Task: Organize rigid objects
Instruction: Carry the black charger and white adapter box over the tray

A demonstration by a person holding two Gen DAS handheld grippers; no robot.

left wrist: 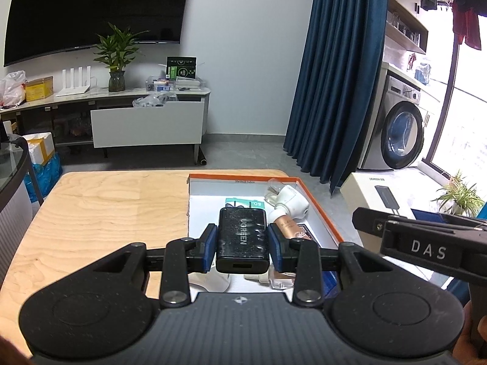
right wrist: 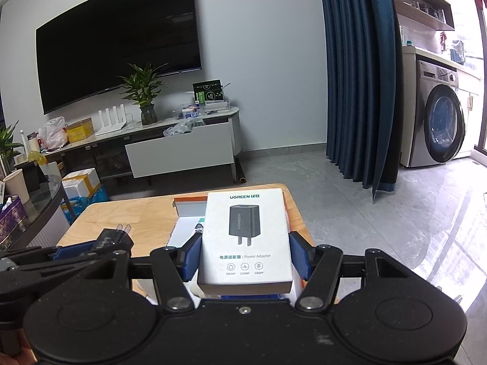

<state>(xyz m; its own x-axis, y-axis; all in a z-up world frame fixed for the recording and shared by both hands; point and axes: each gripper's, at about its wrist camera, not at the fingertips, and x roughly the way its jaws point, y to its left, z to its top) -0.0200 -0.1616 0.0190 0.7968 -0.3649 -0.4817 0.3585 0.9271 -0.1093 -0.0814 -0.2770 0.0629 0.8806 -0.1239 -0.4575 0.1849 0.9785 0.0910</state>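
Observation:
My left gripper (left wrist: 242, 237) is shut on a black power adapter (left wrist: 242, 241), held above an orange-edged white box tray (left wrist: 319, 210) on the wooden table (left wrist: 100, 210). In that tray lie a white plug-like item (left wrist: 293, 202), a copper-coloured tube (left wrist: 287, 223) and a teal card (left wrist: 243, 203). My right gripper (right wrist: 245, 257) is shut on a white adapter box (right wrist: 246, 240), printed with a picture of the adapter, held over the same tray (right wrist: 188, 210). In the right wrist view the left gripper (right wrist: 91, 248) with the black adapter (right wrist: 114, 238) shows at the left, prongs pointing away.
A glass side table (right wrist: 36, 203) with cups and a tissue box stands left of the wooden table. Beyond are a TV cabinet (left wrist: 146, 121), a potted plant (left wrist: 117, 57), blue curtains (left wrist: 338, 76) and a washing machine (left wrist: 398, 130). A white carton (left wrist: 380, 191) sits on the floor at right.

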